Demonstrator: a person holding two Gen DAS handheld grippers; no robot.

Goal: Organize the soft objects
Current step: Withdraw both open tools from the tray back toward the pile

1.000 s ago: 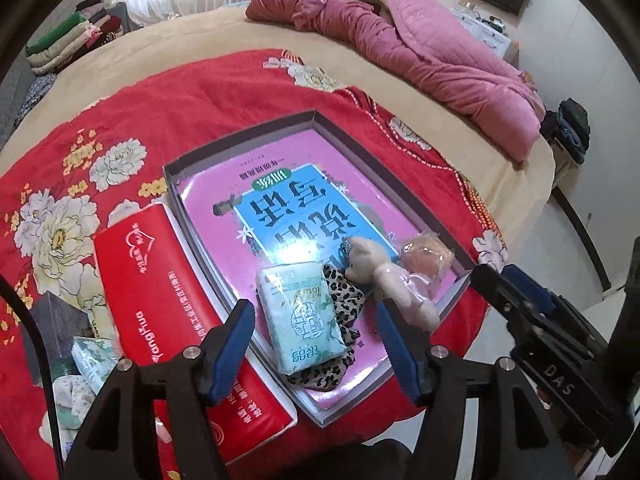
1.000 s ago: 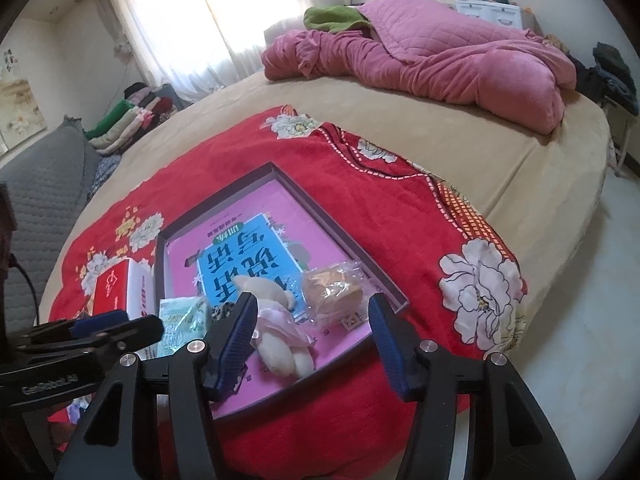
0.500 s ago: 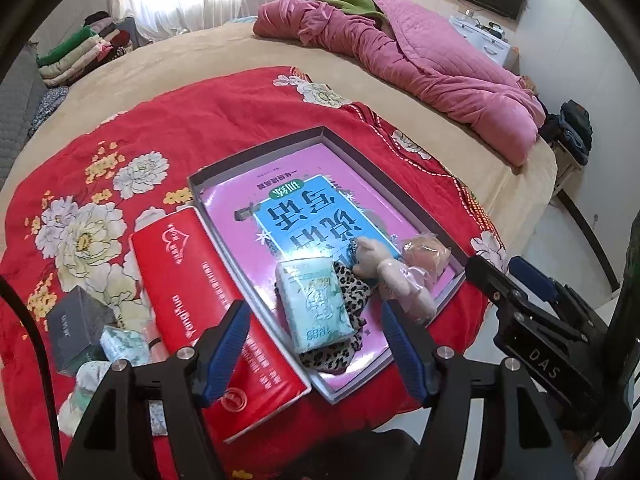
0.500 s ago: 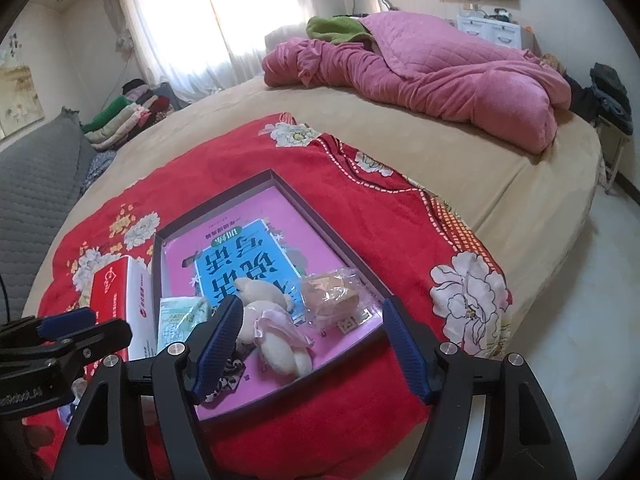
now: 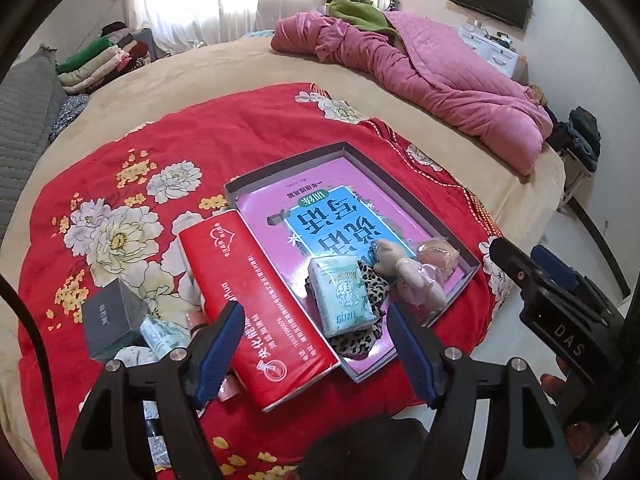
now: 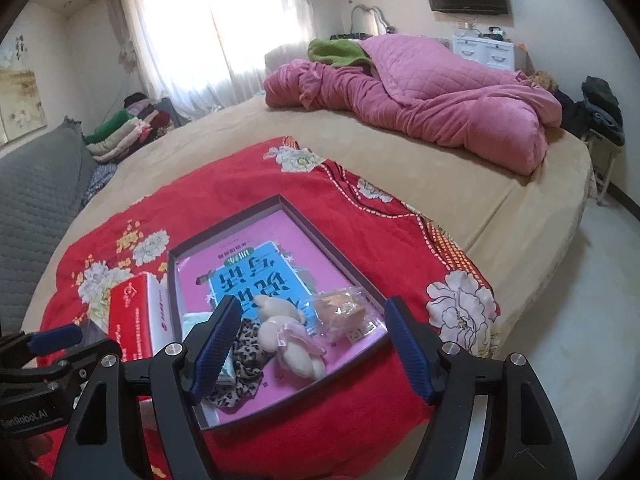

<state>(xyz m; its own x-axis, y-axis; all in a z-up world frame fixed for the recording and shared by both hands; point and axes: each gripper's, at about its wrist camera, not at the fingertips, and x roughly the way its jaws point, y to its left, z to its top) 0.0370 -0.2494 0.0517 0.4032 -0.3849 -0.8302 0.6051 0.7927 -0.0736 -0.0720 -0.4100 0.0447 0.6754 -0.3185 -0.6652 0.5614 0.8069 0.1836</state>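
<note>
Plush toy [image 6: 286,340] lies near tray's [image 6: 340,254] front edge, apparently untouched.

Daylight scene, bright overall. Light source: curtained window [image 6: 208,28] at back, blown out to white in both views. Soft shadows only; no hard edges on bed [image 6: 460,184]. Mild sheen on glossy pink book cover [image 5: 360,200] and plastic-wrapped items. Strong fisheye bending: walls and bed edge curve, black vignette fills corners. Centre sharp, printed characters legible; far room slightly soft. No motion blur. Near tool [image 5: 316,346] arms dark, underexposed.
</note>
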